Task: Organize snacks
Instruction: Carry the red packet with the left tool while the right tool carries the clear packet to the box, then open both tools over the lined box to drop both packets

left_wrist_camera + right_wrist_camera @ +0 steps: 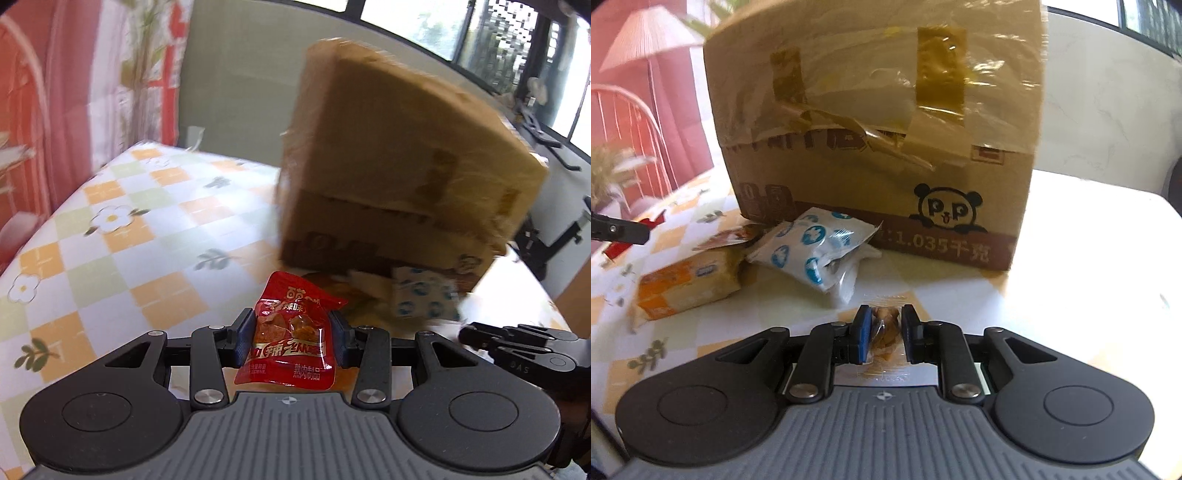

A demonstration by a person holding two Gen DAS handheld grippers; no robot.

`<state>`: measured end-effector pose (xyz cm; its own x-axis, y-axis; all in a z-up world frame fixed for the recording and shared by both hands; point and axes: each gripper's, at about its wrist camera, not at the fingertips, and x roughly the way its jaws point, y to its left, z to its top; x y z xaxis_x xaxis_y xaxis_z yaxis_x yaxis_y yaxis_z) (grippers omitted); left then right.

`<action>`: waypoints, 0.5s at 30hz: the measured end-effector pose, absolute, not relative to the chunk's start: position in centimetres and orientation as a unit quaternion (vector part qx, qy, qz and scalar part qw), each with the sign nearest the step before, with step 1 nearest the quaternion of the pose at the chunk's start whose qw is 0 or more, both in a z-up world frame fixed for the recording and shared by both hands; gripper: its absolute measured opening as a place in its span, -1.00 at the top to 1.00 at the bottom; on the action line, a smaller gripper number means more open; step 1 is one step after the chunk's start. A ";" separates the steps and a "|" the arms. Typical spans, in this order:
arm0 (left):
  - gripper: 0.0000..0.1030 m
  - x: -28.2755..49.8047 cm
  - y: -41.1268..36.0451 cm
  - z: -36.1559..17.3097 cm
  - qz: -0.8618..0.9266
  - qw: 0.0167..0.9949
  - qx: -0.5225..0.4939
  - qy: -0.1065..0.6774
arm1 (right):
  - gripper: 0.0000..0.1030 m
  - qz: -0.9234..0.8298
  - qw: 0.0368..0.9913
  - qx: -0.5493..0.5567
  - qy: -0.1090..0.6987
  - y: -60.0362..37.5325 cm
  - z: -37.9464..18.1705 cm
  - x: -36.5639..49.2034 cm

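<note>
My left gripper [291,326] is shut on a red snack packet [295,295], which stands upright between its blue pads, lifted off the checked tablecloth [110,229]. The right gripper [884,328] is shut on a small clear-wrapped brown snack [884,338] just above the table. Ahead of both stands a taped cardboard box [879,129], seen blurred in the left wrist view [399,166]. A white packet with blue dots [812,251] and an orange packet [687,284] lie at the foot of the box.
The left gripper's black fingertip [620,230] shows at the left edge of the right wrist view. The right gripper's fingers [517,343] show low at the right of the left wrist view. A red curtain [55,92] hangs beyond the table's left side.
</note>
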<state>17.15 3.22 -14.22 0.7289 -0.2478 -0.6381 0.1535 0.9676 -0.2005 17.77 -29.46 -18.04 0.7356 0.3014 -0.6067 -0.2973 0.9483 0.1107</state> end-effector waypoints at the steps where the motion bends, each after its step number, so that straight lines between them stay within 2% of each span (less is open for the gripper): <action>1: 0.13 17.1 2.7 -13.8 -0.115 0.929 -0.063 0.347 | 0.63 0.160 0.933 0.010 0.322 -29.7 -17.8 17.4; 7: 0.13 16.8 0.6 -10.0 -0.154 0.943 -0.053 0.290 | 0.63 0.162 0.948 0.038 0.272 -30.9 -14.3 15.7; 15: 0.12 19.0 -1.0 -2.9 -0.185 0.964 -0.038 0.185 | 0.63 0.196 0.969 0.051 0.144 -30.9 -4.9 17.1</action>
